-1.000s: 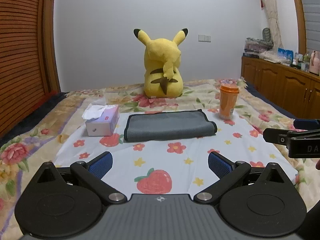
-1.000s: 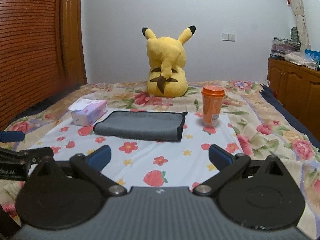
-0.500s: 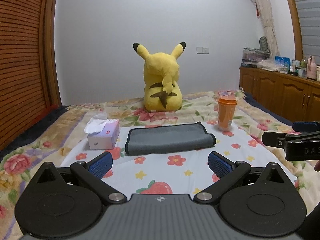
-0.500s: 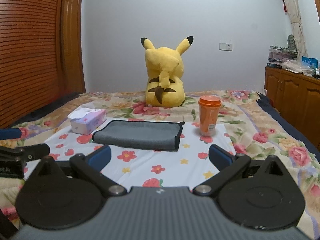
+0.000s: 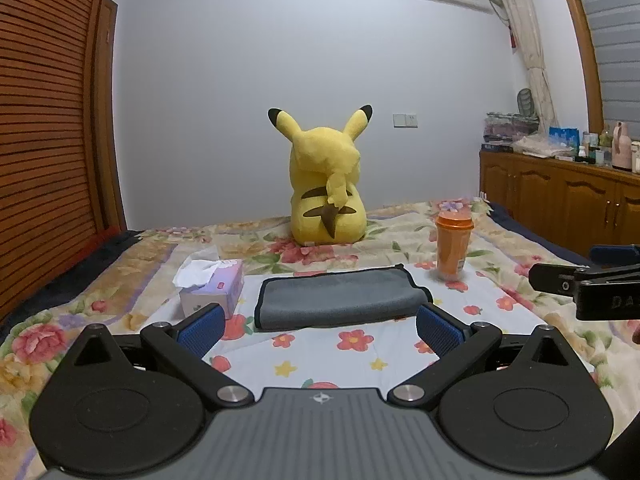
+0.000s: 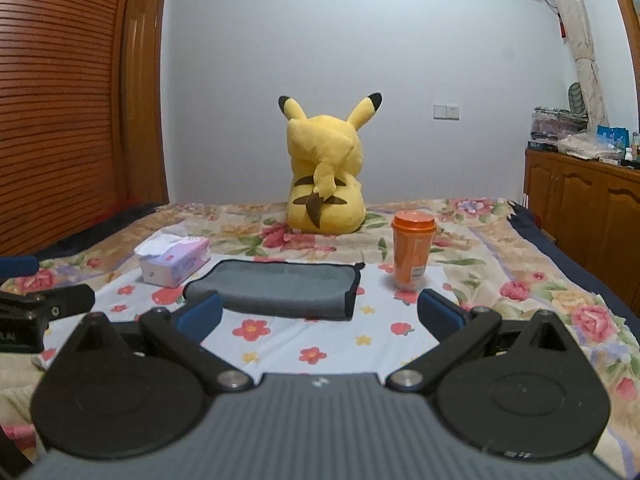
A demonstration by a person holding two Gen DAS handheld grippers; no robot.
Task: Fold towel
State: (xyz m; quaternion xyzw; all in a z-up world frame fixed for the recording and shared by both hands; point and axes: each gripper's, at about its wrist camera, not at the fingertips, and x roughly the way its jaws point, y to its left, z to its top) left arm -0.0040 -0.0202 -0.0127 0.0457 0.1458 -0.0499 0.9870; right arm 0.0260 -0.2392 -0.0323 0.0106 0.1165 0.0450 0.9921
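on the middle of the bed, ahead of both cameras, lies the grey towel (image 5: 340, 298), a soft, slightly fuzzy cloth with a dark stitched border. it already sits as a flat, long rectangle, with a rounded doubled edge toward the cameras and the layers showing at its right end, so it looks to have at least one fold in it. neither claw touches it. the left claw (image 5: 320, 326) is held wide open, its blue ribbed pads spread well apart and gripping nothing. the right claw (image 6: 320, 314) is open just as wide and also empty. this reads as either the approach to another fold or the close of the job; which one cannot be told. a further fold would call for both claws to come down and pinch corners at one end, then carry that end across. to the towel's left sits a tissue box (image 5: 214, 288), pale cardboard with white tissue puffed out. to its right stands an orange lidded cup (image 5: 452, 246), smooth plastic. behind sits a yellow plush toy (image 5: 326, 184). all rest on a floral bedsheet (image 5: 352, 356).
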